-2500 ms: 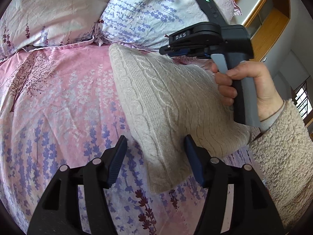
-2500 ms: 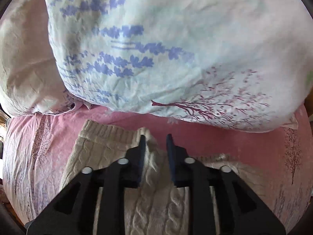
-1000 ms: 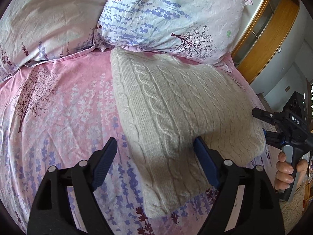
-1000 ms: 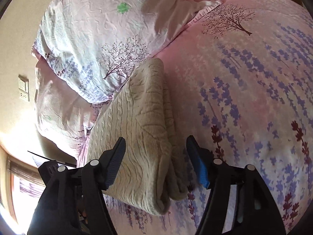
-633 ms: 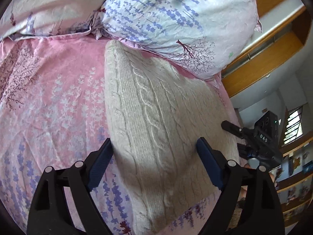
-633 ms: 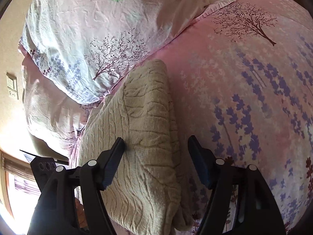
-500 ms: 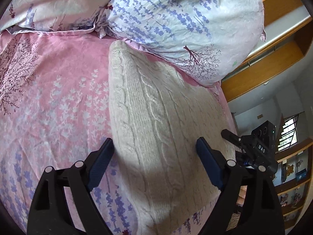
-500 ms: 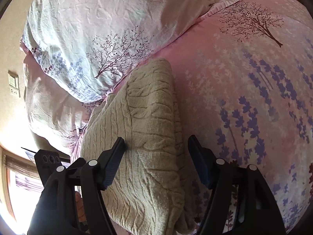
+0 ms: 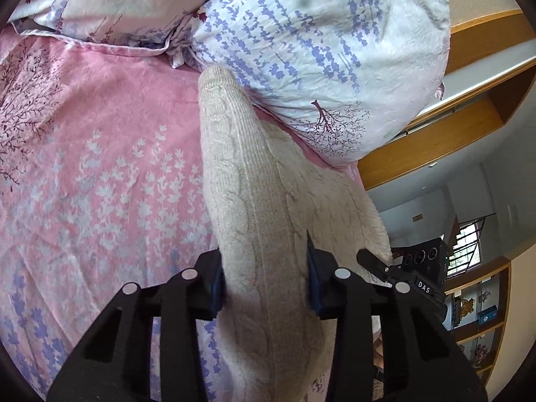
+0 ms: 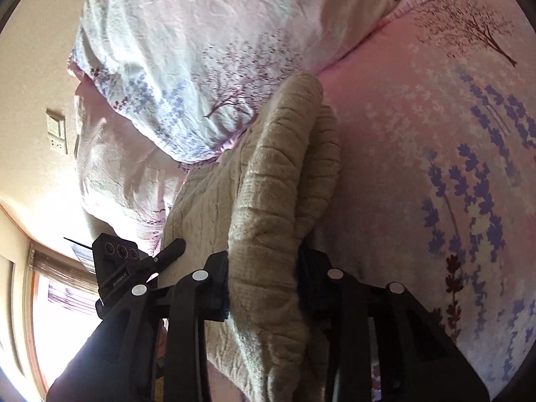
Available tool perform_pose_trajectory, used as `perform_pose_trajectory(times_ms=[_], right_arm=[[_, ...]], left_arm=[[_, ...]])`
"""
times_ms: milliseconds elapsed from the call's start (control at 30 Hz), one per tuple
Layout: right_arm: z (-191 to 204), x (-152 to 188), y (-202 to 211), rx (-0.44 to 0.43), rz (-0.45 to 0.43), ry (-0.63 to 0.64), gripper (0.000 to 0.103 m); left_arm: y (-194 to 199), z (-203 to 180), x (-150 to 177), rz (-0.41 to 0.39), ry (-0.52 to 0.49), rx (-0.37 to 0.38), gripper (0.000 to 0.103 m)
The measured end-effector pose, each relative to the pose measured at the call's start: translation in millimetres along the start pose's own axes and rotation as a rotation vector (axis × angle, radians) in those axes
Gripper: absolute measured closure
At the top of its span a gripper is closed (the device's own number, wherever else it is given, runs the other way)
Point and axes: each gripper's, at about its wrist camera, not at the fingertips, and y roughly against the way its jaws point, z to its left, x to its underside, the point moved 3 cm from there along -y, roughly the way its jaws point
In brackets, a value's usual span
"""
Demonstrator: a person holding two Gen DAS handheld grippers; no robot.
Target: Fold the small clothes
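Observation:
A folded beige cable-knit sweater [image 9: 241,167] lies on the pink floral bedcover [image 9: 100,167], its far end against a pillow. My left gripper [image 9: 264,269] holds one near edge: its jaws are closing and the blue pads press the bunched knit from both sides. My right gripper [image 10: 264,273] is closing the same way on the thick folded edge of the sweater [image 10: 278,167] at the opposite side, and the fabric bulges up between its fingers. The right tool's camera housing [image 9: 418,279] shows beyond the sweater in the left wrist view, and the left tool's housing [image 10: 115,268] in the right wrist view.
Two floral pillows [image 9: 318,50] [image 9: 100,6] lie at the head of the bed, right behind the sweater. A wooden ledge [image 9: 435,134] and shelves [image 9: 479,318] stand past the bed's right side. A wall switch [image 10: 55,127] and a bright window [image 10: 60,318] are on the other side.
Both grippers moved in over the sweater's edges and their wide-open jaws closed onto the knit, bunching it between the pads. The left gripper also rolled.

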Motion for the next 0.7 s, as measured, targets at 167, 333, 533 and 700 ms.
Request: perform_pose_trajectory(times_ms=[167, 333, 533, 700], right_arm=[[52.1, 9.4, -10.6, 0.010, -0.007, 0.140, 0.073], [91.0, 23.0, -50.9, -0.022, 0.010, 0.246, 0.073], [81.2, 40.5, -103.5, 0.066, 0.069, 0.220, 0.069], [69.6, 32.6, -91.2, 0.067, 0.111, 0.147, 0.055]], left_arm=[[51.5, 3.1, 5.6, -0.032, -0.054, -0.019, 0.067], [109.3, 41.4, -1.2, -0.079, -0.020, -0.079, 0.066], [114.4, 110.0, -3.1, -0.063, 0.108, -0.121, 0.058], [123.1, 104.4, -0.7, -0.098, 0.068, -0.141, 0.054]])
